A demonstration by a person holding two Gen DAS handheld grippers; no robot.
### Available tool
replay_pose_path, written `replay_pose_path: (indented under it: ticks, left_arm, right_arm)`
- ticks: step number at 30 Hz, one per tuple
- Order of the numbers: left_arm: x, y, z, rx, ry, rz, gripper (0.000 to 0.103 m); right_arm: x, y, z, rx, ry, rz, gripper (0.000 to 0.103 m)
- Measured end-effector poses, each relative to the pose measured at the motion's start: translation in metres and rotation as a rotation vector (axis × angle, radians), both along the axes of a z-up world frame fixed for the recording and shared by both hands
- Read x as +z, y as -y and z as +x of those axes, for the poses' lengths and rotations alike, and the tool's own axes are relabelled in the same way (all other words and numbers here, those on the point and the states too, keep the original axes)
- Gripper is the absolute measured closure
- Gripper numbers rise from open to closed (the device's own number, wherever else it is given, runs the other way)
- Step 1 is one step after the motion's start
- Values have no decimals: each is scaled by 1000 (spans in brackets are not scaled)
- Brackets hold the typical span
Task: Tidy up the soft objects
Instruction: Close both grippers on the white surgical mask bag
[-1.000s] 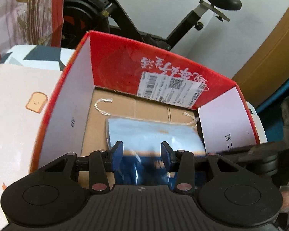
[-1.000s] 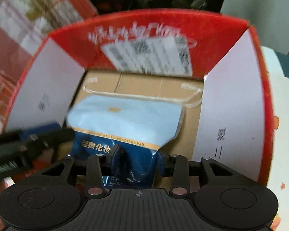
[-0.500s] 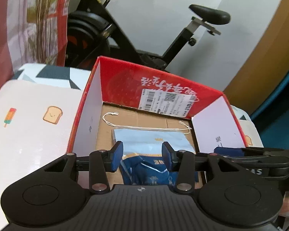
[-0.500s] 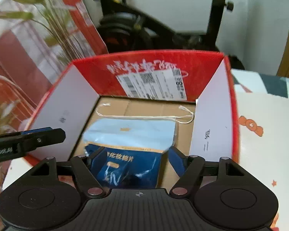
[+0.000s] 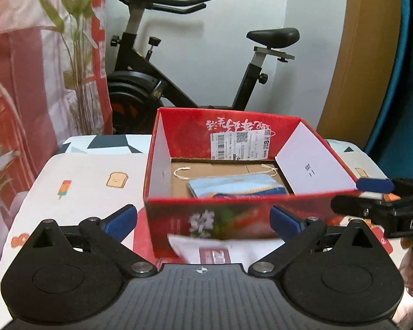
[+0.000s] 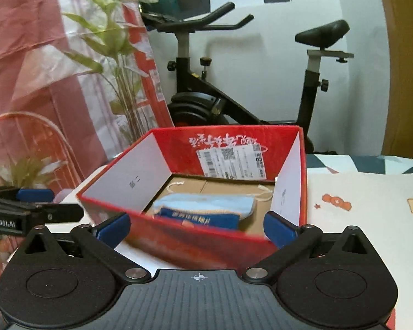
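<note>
The left gripper (image 5: 203, 221) is spread wide with nothing between its blue pads (image 5: 119, 220), held just short of the near wall of the red box (image 5: 234, 214); a white packet (image 5: 214, 250) lies on the table (image 5: 90, 181) below it, against the foot of that wall. The right gripper (image 6: 197, 229) is likewise wide open and empty, its pads (image 6: 279, 229) level with the box's near rim (image 6: 195, 231); its side also shows at the right edge of the left wrist view, beside the box's right corner. Inside the box, on its cardboard floor, the blue pouch (image 5: 236, 187) lies flat toward the near right side, pale blue above and dark blue at the near end, touched by neither gripper. A white cord (image 5: 181, 172) lies behind it on the floor. A shipping label (image 5: 239, 145) is stuck on the far inner wall. Beyond the table stand an exercise bike (image 5: 179, 82) and a plant (image 6: 118, 63) against a red curtain (image 6: 22, 55).
</note>
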State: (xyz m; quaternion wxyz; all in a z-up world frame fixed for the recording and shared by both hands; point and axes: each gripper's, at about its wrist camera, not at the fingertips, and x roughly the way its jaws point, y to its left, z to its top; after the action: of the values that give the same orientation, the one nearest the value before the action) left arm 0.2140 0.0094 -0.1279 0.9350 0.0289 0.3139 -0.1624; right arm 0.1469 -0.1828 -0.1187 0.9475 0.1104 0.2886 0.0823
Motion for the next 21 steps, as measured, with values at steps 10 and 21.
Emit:
replay_pose_path:
  ticks: [10, 21]
  left_arm:
    - [-38, -1, -38, 6, -3, -11, 10]
    - [-78, -16, -38, 34, -104, -107, 34]
  right_arm:
    - [-60, -13, -60, -69, -98, 31, 0]
    - [-89, -1, -64, -171, -150, 40, 1]
